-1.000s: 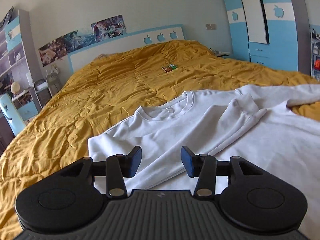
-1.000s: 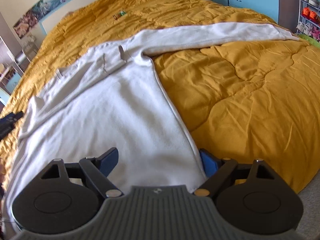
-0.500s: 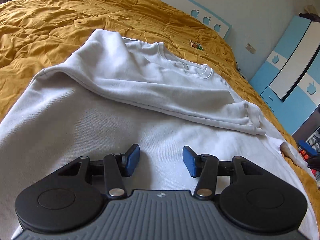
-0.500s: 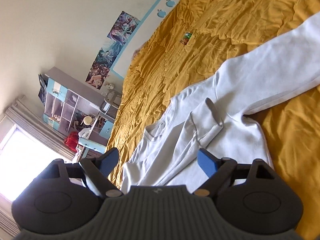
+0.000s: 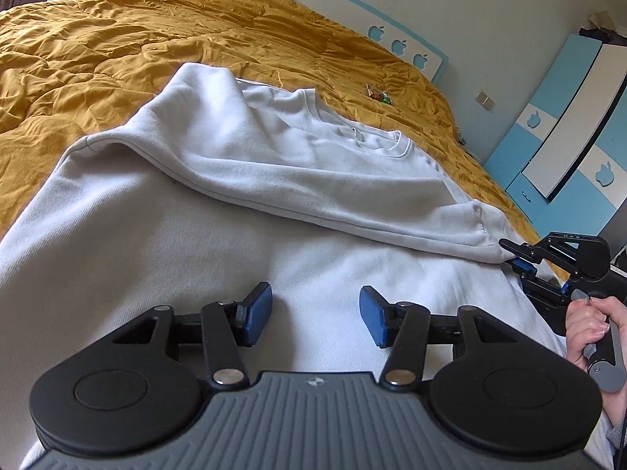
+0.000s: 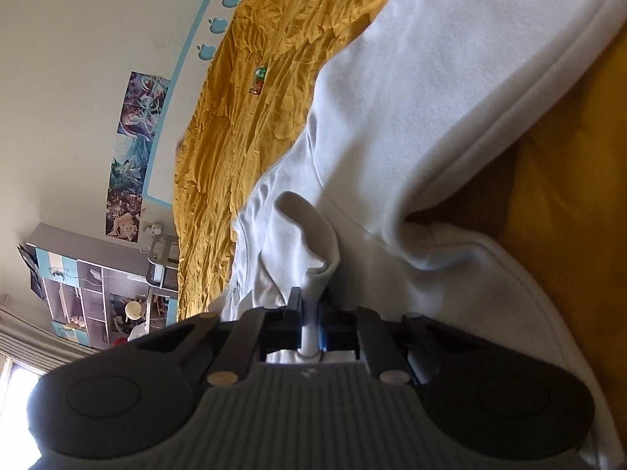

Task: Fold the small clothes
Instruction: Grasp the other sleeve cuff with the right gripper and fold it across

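A white sweatshirt [image 5: 164, 235] lies spread on the mustard-yellow bed cover [image 5: 98, 51]. One sleeve [image 5: 313, 180] is folded across its chest, the cuff at the right. My left gripper [image 5: 315, 311] is open and empty, low over the sweatshirt's body. My right gripper [image 6: 311, 319] is shut on the folded sleeve's cuff [image 6: 309, 250]; it also shows at the right edge of the left wrist view [image 5: 517, 258], pinching the cuff. The other sleeve [image 6: 470, 90] stretches away across the cover.
A small colourful packet [image 5: 378, 94] lies on the cover beyond the collar. A white and blue headboard [image 5: 392, 35] stands behind the bed, blue wardrobes [image 5: 568, 125] to the right, and a shelf unit [image 6: 90, 293] beside the bed.
My right gripper has closed on the folded sleeve's cuff after being open. My left gripper has stayed open and moved slightly closer over the sweatshirt's body.
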A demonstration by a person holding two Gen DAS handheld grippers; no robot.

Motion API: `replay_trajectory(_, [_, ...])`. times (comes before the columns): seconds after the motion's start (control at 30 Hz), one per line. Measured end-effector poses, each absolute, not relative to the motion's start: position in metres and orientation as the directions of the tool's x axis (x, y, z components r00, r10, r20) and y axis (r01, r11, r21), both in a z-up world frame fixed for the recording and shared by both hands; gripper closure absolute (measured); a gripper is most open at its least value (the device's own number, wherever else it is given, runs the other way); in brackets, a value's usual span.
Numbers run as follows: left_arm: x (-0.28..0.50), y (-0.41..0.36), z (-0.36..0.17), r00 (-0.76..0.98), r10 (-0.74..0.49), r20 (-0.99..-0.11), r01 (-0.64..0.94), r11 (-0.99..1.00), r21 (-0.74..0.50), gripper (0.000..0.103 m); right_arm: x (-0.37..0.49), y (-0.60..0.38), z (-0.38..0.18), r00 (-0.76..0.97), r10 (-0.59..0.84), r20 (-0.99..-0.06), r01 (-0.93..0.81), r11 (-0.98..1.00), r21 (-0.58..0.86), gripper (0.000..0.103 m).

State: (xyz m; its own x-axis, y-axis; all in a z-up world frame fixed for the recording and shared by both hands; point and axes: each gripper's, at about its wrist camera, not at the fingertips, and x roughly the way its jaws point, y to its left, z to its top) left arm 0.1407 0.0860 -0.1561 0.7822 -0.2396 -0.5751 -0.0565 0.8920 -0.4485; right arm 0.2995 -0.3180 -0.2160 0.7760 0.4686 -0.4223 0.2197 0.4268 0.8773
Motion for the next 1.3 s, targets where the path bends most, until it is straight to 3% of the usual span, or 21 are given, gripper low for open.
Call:
replay_trajectory(0.23, [0.141, 0.087, -0.156, 0.784, -0.242, -0.572, -0.056, 0.89, -0.453, 0.042, 0.266, -0.331, -0.196, 0.797, 0.432, -0.422, 0.197, 0.475, 0.858, 0.101])
replay_trajectory(0.4, [0.141, 0.087, -0.156, 0.784, -0.243, -0.572, -0.056, 0.889, -0.454, 0.042, 0.256, -0.343, -0.194, 0.756, 0.4, -0.518, 0.238, 0.57, 0.786, 0.095])
replay_trajectory(0.5, [0.141, 0.086, -0.157, 0.784, -0.243, -0.571, -0.056, 0.889, -0.454, 0.042, 0.232, -0.37, -0.187, 0.798, 0.358, -0.484, 0.23, 0.561, 0.795, 0.056])
replay_trajectory(0.67, [0.141, 0.086, -0.156, 0.784, -0.243, -0.571, -0.056, 0.889, -0.454, 0.042, 0.179, -0.447, -0.174, 0.861, 0.198, -0.468, 0.296, 0.553, 0.779, 0.056])
replay_trajectory(0.73, [0.141, 0.086, -0.156, 0.784, -0.242, -0.572, -0.056, 0.89, -0.453, 0.042, 0.153, -0.497, -0.18, 0.868, 0.133, -0.479, 0.376, 0.454, 0.808, 0.055])
replay_trajectory(0.87, [0.141, 0.085, -0.157, 0.783, -0.237, -0.575, -0.056, 0.894, -0.445, 0.042, 0.105, -0.59, -0.196, 0.918, 0.031, -0.396, 0.382, 0.199, 0.902, 0.062])
replay_trajectory(0.97, [0.141, 0.083, -0.157, 0.781, -0.229, -0.581, -0.057, 0.901, -0.431, 0.041, 0.091, -0.643, -0.201, 0.927, -0.063, -0.371, 0.376, 0.115, 0.92, 0.062])
replay_trajectory(1.07, [0.141, 0.079, -0.156, 0.779, -0.213, -0.589, -0.057, 0.912, -0.405, 0.041, 0.098, -0.679, -0.215, 0.924, -0.064, -0.376, 0.377, 0.0, 0.926, 0.063])
replay_trajectory(1.3, [0.143, 0.068, -0.153, 0.77, -0.168, -0.616, -0.059, 0.942, -0.33, 0.041, 0.153, -0.703, -0.211, 0.885, -0.071, -0.461, 0.466, 0.113, 0.878, 0.063])
